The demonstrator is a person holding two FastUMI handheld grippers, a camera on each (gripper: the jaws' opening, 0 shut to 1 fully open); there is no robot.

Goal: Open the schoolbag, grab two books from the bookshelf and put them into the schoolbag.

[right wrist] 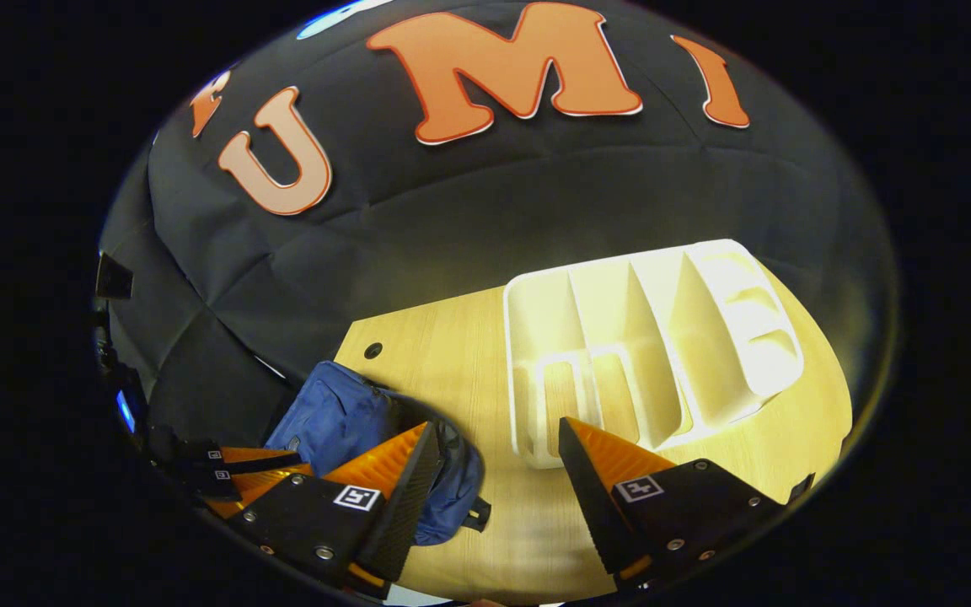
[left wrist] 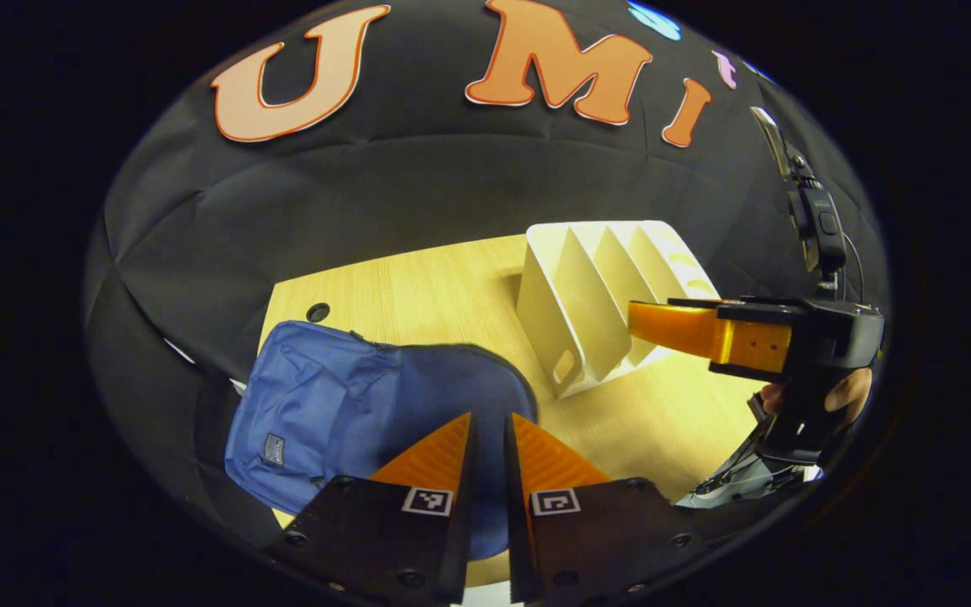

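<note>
While the left gripper (left wrist: 490, 438) hovers nearly closed and the right gripper (right wrist: 498, 455) gapes wide, the soft, floppy schoolbag (left wrist: 325, 405) at lower left of the table (left wrist: 452, 287), beside the empty-looking bookshelf (right wrist: 646, 337), probably wants gripping by its zipper.

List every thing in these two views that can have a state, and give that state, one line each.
schoolbag: lying flat on the table, whether zipped cannot be told
bookshelf: slots look empty, no books seen
left gripper: nearly shut, holding nothing
right gripper: open, holding nothing
</note>
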